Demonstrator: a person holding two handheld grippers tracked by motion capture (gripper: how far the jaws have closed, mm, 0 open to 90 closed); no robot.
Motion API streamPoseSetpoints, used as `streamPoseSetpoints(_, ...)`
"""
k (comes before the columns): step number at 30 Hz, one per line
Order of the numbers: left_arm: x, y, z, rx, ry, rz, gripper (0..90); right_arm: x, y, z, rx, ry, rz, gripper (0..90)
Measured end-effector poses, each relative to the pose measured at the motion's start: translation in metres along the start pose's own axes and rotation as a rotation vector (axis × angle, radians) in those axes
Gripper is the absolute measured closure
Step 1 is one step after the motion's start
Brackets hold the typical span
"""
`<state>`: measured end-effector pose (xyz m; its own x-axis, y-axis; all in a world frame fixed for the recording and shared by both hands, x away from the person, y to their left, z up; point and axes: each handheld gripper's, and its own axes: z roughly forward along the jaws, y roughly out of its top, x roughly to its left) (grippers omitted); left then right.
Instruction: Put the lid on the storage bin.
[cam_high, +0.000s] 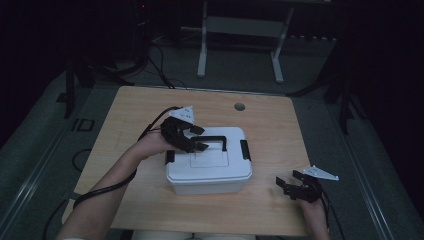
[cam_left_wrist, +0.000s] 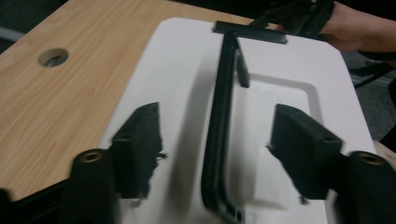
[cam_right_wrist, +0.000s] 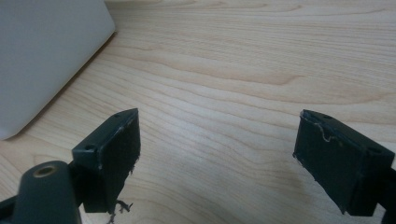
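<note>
- High view: a white plastic storage box (cam_high: 209, 165) with a flat lid stands near the middle of the light wooden table (cam_high: 125, 115). A black carrying handle (cam_high: 216, 140) lies across the lid, and there is a black latch (cam_high: 245, 149) at the right end of the box.
- The left gripper (cam_high: 196, 138) hangs over the left part of the lid, at the handle, with its jaws apart. The person's left hand (cam_high: 150, 145) holds it, and a black cable (cam_high: 107, 186) runs back along the forearm.
- The right gripper (cam_high: 290, 182) is low over the table near the front right corner, well apart from the box, with its jaws apart too. A grey three-cornered plate (cam_high: 320, 173) sits on top of it.
- A small round hole (cam_high: 239, 106) is in the table behind the box.
- Left gripper view: here the handle (cam_left_wrist: 222, 126) is seen from close by. It runs between the two wide-open jaws of the left gripper (cam_left_wrist: 215, 140), and neither jaw touches it. The recessed panel (cam_left_wrist: 275, 121) of the lid is clear in this view. The other hand (cam_left_wrist: 359, 30) is behind the box.
- Right gripper view: the right gripper (cam_right_wrist: 217, 156) is wide open above bare wood grain and holds nothing. A corner of the white box (cam_right_wrist: 44, 56) is at the upper left. The pads (cam_right_wrist: 119, 154) are worn, with frayed threads.
- I can read no label and no writing in any view.
</note>
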<state>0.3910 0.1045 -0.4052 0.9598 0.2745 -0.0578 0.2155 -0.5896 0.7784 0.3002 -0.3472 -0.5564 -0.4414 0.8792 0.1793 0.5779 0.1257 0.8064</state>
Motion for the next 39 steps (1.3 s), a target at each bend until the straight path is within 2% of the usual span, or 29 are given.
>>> streamPoseSetpoints(3,0.002,-0.003,-0.006,-0.003,0.0,-0.018,19.0,0.0,0.0,0.0,-0.001,-0.001,0.002,14.3)
streamPoseSetpoints(4,0.002,-0.004,-0.008,-0.007,0.014,-0.023,16.1,0.0,0.0,0.0,-0.001,-0.002,0.002,14.3)
streamPoseSetpoints(5,0.002,-0.004,-0.009,-0.009,0.017,-0.025,15.8,0.0,0.0,0.0,-0.001,-0.002,0.003,14.3)
streamPoseSetpoints(7,0.003,-0.006,-0.015,-0.042,0.046,-0.033,12.5,0.0,0.0,0.0,0.0,-0.003,0.003,14.3)
streamPoseSetpoints(10,0.003,-0.01,-0.025,-0.094,0.074,-0.035,12.4,0.0,0.0,0.0,-0.001,-0.004,0.004,14.3)
streamPoseSetpoints(11,0.002,-0.012,-0.029,-0.115,0.098,-0.028,12.4,0.0,0.0,0.0,-0.002,-0.004,0.004,14.3)
streamPoseSetpoints(13,0.002,-0.017,-0.037,-0.128,0.127,-0.03,12.4,0.0,0.0,-0.001,-0.002,-0.004,0.005,14.3)
streamPoseSetpoints(20,0.006,-0.045,-0.064,-0.188,0.213,-0.084,12.4,0.0,0.0,0.0,0.001,-0.004,0.002,14.3)
streamPoseSetpoints(21,0.006,-0.045,-0.064,-0.188,0.213,-0.084,12.4,0.0,0.0,0.0,0.001,-0.004,0.002,14.3)
streamPoseSetpoints(24,0.009,-0.059,-0.075,-0.199,0.251,-0.108,12.4,0.0,0.0,0.0,0.001,-0.009,0.004,14.3)
streamPoseSetpoints(28,0.01,-0.067,-0.082,-0.201,0.284,-0.113,12.4,0.0,0.0,0.0,0.001,-0.01,0.005,14.3)
streamPoseSetpoints(31,0.012,-0.081,-0.089,-0.191,0.327,-0.122,12.4,0.001,0.0,0.0,0.001,-0.01,0.003,14.3)
streamPoseSetpoints(34,0.013,-0.089,-0.091,-0.185,0.332,-0.135,12.4,0.001,0.0,0.0,0.0,-0.011,0.001,14.3)
streamPoseSetpoints(35,0.013,-0.097,-0.092,-0.18,0.336,-0.157,12.4,0.001,0.0,0.0,-0.001,-0.01,0.004,14.3)
streamPoseSetpoints(39,0.014,-0.113,-0.095,-0.166,0.357,-0.18,11.6,0.001,0.0,0.0,0.001,-0.013,0.002,14.3)
